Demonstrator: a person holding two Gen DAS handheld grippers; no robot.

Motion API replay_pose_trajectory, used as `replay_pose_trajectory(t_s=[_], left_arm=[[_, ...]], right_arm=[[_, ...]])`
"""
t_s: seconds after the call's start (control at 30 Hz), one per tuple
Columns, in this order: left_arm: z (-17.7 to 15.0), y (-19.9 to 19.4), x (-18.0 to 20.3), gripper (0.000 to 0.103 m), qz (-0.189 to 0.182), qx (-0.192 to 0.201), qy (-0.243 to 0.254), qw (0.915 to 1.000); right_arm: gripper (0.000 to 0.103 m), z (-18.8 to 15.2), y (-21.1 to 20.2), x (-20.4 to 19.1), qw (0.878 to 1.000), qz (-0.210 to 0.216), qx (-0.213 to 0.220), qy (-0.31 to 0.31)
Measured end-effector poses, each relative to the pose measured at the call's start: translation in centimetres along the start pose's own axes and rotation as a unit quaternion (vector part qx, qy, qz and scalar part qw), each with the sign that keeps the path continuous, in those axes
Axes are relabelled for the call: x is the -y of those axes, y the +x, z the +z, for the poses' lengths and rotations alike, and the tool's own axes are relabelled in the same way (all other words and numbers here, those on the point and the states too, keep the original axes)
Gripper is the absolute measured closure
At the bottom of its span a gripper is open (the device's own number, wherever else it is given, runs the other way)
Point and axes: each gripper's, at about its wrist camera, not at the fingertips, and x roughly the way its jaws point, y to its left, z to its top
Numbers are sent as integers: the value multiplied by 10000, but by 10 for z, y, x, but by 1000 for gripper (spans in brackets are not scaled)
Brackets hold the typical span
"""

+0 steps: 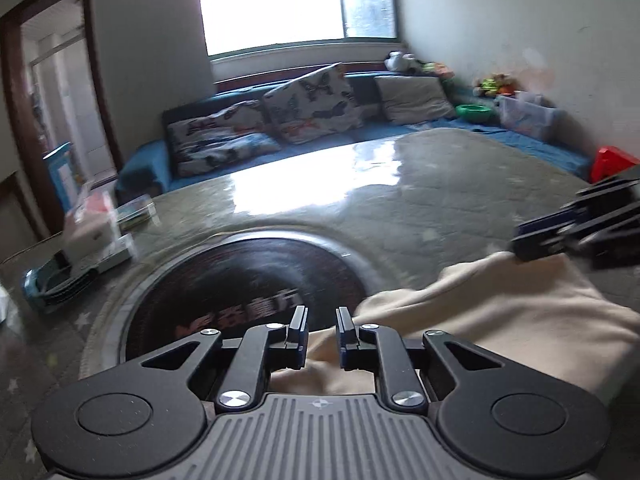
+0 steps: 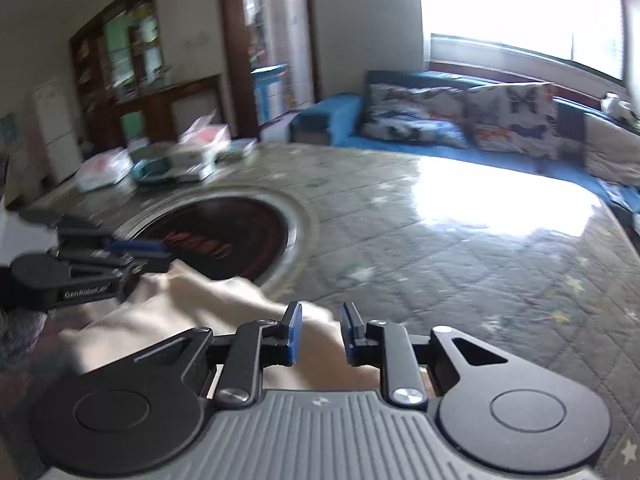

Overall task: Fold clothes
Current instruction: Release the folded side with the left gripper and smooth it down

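Left wrist view, bottom centre: the left gripper [image 1: 322, 338] has its jaws slightly parted, a clear gap between the blue pads, with the cream garment [image 1: 500, 320] lying under and behind them — released rather than pinched, as far as the pads show. At the right edge of that view the right gripper [image 1: 536, 240] sits at the cloth's far corner; its own camera shows the right gripper [image 2: 320, 334] with the same narrow gap over the same cream garment [image 2: 192, 300].

Both tools at matching corners of one edge suggests a fold just laid down — the cloth rests on the green quilted table cover [image 1: 460, 184], overlapping the dark round inset [image 1: 248, 276].

Most of the garment is cut off below the gripper bodies, so its type and fold count are unclear. Motion blur smears the boxes [image 1: 96, 232] at left.
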Motion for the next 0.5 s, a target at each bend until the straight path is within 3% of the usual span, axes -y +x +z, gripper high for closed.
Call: replay_pose_trajectory(t_s=[0.13,0.3,0.5], left_arm=[[5,17,16,88,-273,-267,74,9992],[10,49,15,87,-153,-633,-106,9978],[11,50,17,87,-124,-568,-90,9983]], right_arm=[[84,4,21,-9,9998,81,-183,48],[86,4,44,-17,9992,-104,-373,88],[86,0,20,-16,9997,-171,-169,-27]])
